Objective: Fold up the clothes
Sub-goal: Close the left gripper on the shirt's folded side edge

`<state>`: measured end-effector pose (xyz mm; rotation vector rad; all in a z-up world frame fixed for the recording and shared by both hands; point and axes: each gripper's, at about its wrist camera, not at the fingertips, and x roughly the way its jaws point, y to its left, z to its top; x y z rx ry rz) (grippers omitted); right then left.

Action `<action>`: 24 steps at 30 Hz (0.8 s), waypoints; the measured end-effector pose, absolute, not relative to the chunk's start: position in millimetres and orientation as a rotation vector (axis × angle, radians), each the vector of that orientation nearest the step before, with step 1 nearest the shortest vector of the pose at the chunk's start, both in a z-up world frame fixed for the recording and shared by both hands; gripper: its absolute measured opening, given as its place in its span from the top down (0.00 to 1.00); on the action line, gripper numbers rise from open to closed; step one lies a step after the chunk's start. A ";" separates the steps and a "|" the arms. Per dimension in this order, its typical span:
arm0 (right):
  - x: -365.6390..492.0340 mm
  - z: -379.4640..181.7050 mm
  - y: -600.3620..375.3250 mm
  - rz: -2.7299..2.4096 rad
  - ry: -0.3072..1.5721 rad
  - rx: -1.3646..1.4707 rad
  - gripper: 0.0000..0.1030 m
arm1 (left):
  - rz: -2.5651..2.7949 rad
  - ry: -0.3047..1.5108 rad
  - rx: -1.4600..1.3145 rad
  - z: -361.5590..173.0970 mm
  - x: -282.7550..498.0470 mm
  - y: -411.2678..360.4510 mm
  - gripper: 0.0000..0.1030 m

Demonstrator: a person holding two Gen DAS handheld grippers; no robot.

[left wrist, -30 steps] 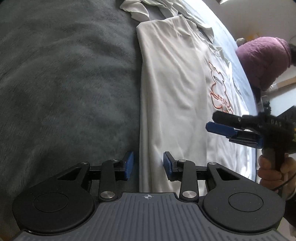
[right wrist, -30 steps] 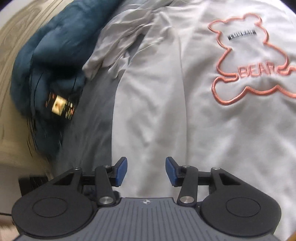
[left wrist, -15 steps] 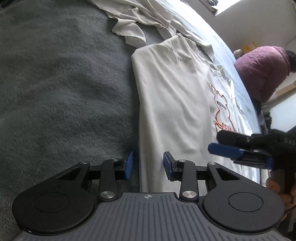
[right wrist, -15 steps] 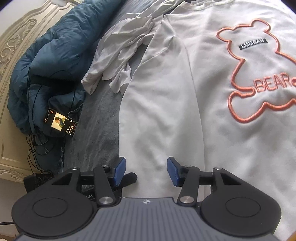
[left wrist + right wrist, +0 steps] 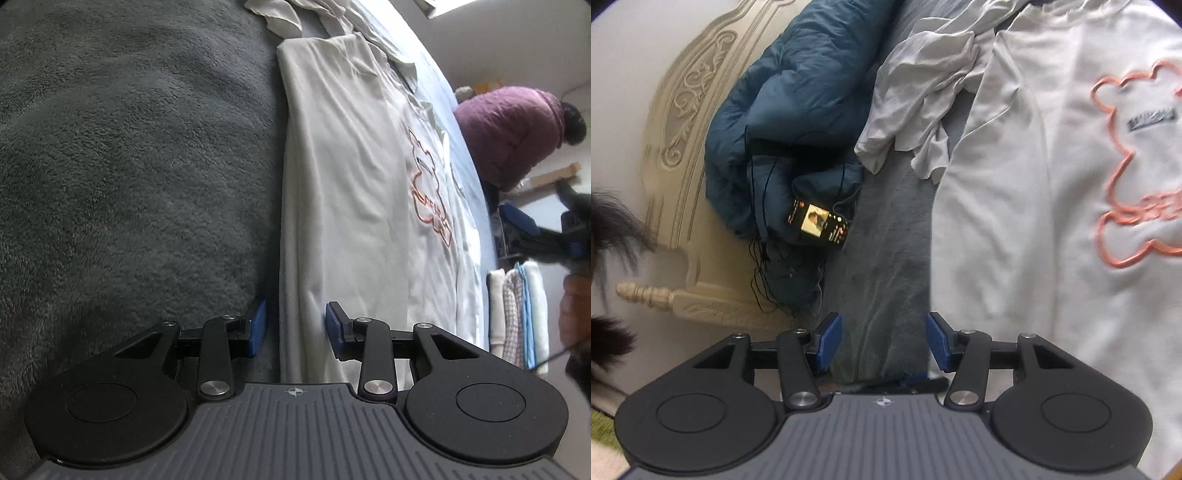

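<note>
A white sweatshirt (image 5: 351, 177) with an orange bear outline lies flat on the grey blanket (image 5: 129, 166); its folded side edge runs toward me. My left gripper (image 5: 295, 326) is open and empty, its jaws straddling that edge low over the blanket. In the right wrist view the sweatshirt (image 5: 1034, 221) fills the right side. My right gripper (image 5: 882, 338) is open and empty above the grey blanket (image 5: 886, 277), just left of the sweatshirt's edge. The right gripper also shows at the far right of the left wrist view (image 5: 535, 232).
A crumpled pale grey garment (image 5: 916, 96) lies beyond the sweatshirt's shoulder. A blue duvet (image 5: 798, 103) with a lit phone (image 5: 820, 221) and cables lies against the carved headboard (image 5: 683, 122). A person in a purple jacket (image 5: 513, 129) and stacked folded cloths (image 5: 517, 314) are past the bed.
My right gripper has drawn left and back off the sweatshirt to over the blanket beside its edge. The left gripper has stayed at the sweatshirt's edge, shifting slightly. Both stayed open.
</note>
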<state>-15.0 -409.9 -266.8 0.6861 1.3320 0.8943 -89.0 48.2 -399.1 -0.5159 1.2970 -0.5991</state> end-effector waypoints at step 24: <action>-7.3 -295.4 -187.5 0.617 1.028 -0.249 0.38 | -0.533 1.244 -0.156 -363.2 -148.1 -8.3 0.92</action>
